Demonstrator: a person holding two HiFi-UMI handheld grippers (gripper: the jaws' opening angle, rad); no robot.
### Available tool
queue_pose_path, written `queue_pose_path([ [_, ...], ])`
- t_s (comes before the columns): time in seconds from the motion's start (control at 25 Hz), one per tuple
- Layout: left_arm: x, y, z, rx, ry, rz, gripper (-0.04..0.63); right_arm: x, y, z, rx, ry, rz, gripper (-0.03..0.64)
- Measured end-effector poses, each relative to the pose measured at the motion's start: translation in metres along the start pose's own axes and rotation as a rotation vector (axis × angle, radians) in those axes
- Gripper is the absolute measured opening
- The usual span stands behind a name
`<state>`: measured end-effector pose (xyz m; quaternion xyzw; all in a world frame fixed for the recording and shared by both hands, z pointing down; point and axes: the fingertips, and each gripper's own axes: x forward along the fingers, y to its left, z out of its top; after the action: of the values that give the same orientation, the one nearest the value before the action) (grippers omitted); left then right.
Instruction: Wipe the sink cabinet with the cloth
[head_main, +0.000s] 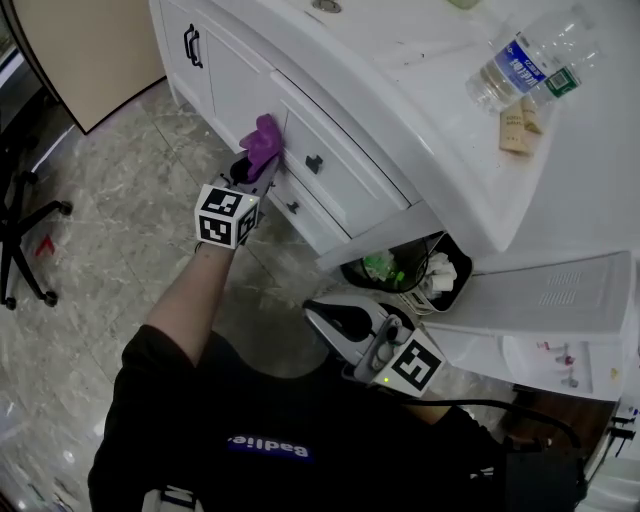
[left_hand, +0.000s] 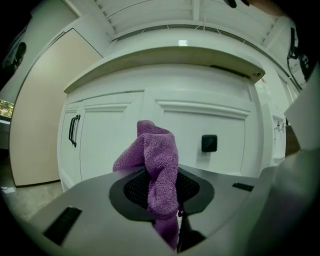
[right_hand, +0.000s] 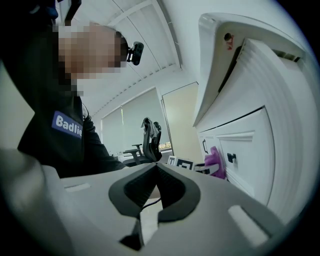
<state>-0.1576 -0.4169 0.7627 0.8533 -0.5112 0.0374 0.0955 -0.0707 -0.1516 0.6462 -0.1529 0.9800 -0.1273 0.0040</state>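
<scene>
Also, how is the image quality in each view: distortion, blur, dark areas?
Head view: evenly lit, sharp, sink cabinet lines bowed. Left gripper view: strong fisheye, black corners, cloth in focus. Right gripper view: same fisheye, mosaic patch over a face.

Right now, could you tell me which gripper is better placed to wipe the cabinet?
Left: the left gripper holds the purple cloth at the drawer front; the right gripper is empty, farther back.

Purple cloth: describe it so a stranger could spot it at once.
Find the white sink cabinet with small black handles. By its upper drawer front, the left tool clamps a fluffy purple terry cloth. It is the only coloured, soft thing against white panels.
</scene>
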Motion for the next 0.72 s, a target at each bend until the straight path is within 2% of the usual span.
queue_pose_path([
  [0.2,-0.034,-0.028,0.080,0.068,-0.166,-0.062,0.084,-0.001,-0.010,0.001,0.017,-0.023,-0.002,-0.003],
  [0.32,-0.039,-0.042,0.130,0.113,-0.257,-0.079,0.084,0.000,-0.011,-0.001,0.027,-0.025,0.008,-0.003],
  [0.4,-0.035,-0.047,0.150,0.142,-0.289,-0.089,0.084,0.000,-0.013,-0.003,0.033,-0.019,0.009,-0.003],
  [0.52,-0.019,-0.042,0.143,0.143,-0.229,-0.075,0.084,0.002,-0.010,-0.006,0.047,-0.021,0.019,-0.003],
  [0.72,-0.002,-0.029,0.098,0.127,-0.124,-0.055,0.084,0.004,-0.004,-0.009,0.058,-0.028,0.031,-0.003],
])
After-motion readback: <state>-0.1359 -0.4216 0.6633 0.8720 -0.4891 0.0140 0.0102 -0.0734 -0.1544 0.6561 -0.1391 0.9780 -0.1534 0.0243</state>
